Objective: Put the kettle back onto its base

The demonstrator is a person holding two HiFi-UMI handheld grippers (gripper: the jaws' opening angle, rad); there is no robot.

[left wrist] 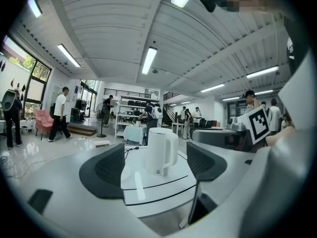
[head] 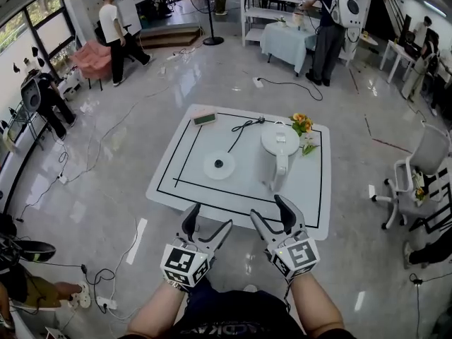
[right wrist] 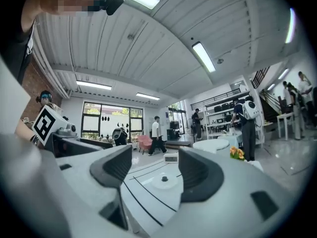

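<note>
Two units held spread and empty before the desk (head: 169,186), left hand-held gripper (head: 210,216) and right hand-held gripper (head: 268,207); kettle (head: 280,150) upright beside (not on) its base (head: 219,165); hazard: an off-centre handle pinch tilts it, missing the base's centre pin.

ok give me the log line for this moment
stage: kettle not yet grasped | kettle: upright on table, off base, right of it in head view | left gripper: open, empty | right gripper: open, empty
</note>
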